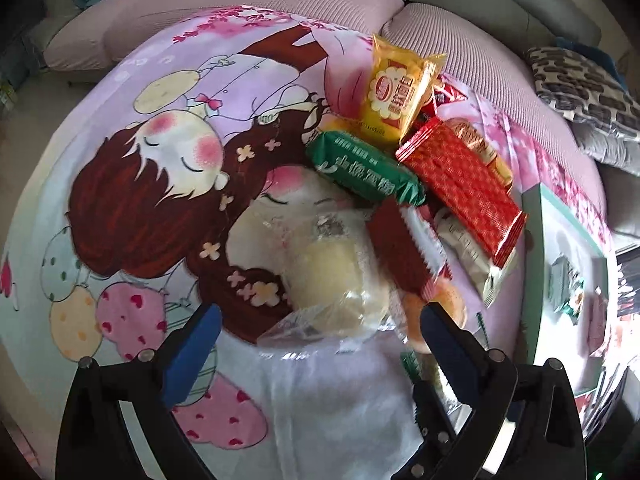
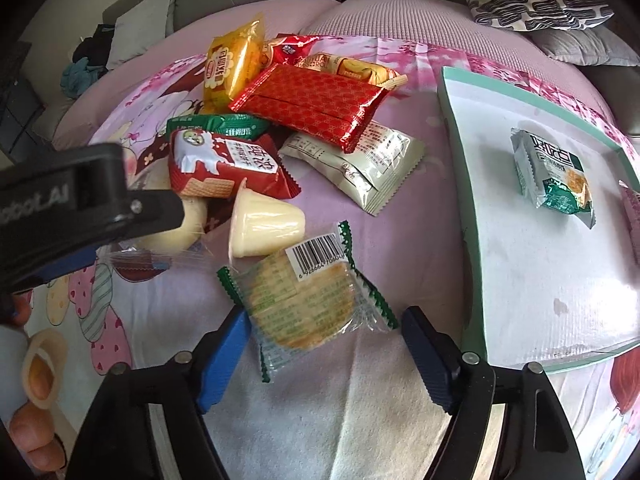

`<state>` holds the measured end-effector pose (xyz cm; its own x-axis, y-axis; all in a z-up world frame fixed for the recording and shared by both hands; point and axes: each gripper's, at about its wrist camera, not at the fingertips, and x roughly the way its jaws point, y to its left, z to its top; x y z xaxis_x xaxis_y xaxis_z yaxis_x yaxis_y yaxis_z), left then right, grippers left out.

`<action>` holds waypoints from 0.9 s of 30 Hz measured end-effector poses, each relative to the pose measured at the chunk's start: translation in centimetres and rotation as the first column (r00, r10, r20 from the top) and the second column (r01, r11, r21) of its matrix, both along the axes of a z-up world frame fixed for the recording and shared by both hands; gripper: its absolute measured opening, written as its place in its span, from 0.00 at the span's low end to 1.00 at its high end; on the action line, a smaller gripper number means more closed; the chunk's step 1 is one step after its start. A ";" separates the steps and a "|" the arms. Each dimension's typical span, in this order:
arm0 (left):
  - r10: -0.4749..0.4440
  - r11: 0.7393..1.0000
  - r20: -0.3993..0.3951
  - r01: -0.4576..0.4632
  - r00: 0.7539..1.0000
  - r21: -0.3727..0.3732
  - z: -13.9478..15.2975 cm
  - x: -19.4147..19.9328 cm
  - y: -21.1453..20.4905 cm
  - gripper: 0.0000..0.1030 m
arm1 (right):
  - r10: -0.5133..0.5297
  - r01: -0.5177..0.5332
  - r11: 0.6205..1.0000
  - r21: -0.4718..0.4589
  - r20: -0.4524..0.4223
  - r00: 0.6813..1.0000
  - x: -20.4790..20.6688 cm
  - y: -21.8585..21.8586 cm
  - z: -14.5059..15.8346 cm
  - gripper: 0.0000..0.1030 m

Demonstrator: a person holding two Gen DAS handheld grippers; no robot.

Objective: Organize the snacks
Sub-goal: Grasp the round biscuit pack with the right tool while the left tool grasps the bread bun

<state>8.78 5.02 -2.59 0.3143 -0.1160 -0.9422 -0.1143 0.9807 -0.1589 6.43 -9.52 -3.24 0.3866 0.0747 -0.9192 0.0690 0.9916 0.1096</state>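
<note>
My right gripper (image 2: 320, 340) stands open over a clear cracker packet with green edges (image 2: 304, 304), which lies flat on the cloth between its blue pads (image 2: 228, 356). The left pad is at the packet's edge and the right pad is just clear of it. My left gripper (image 1: 320, 340) is open wide around a pale bun in clear wrap (image 1: 336, 280). Behind both lies a snack pile: a yellow packet (image 2: 232, 64), a red patterned packet (image 2: 312, 100), a white packet (image 2: 360, 164), a red wafer packet (image 2: 224, 164) and a jelly cup (image 2: 264, 224).
A white box with a teal rim (image 2: 452, 128) sits to the right and holds a green-and-white packet (image 2: 556, 176). Everything lies on a pink cartoon cloth (image 1: 160, 160) over a sofa. A patterned cushion (image 2: 536, 0) is behind. A person's fingers (image 2: 36, 400) show at the lower left.
</note>
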 end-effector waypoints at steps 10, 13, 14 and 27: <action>-0.039 0.999 -0.016 0.040 0.999 0.010 -1.2 1.6 -1.5 0.63 | -0.007 0.006 1.000 0.006 0.011 1.000 -0.5 -1.1 0.7 0.68; -0.045 0.999 -0.019 0.045 0.999 0.018 -1.4 1.6 -1.7 0.55 | -0.004 0.004 1.000 0.004 0.013 1.000 -0.5 -1.1 0.8 0.65; -0.046 0.999 -0.016 0.047 0.999 0.020 -1.3 1.6 -1.7 0.54 | -0.004 0.004 1.000 0.004 0.015 1.000 -0.5 -1.0 0.8 0.64; -0.004 0.999 -0.009 0.004 1.000 0.032 -0.5 -0.3 0.1 0.52 | 0.006 -0.005 1.000 -0.019 0.034 0.999 -0.7 -0.8 1.4 0.51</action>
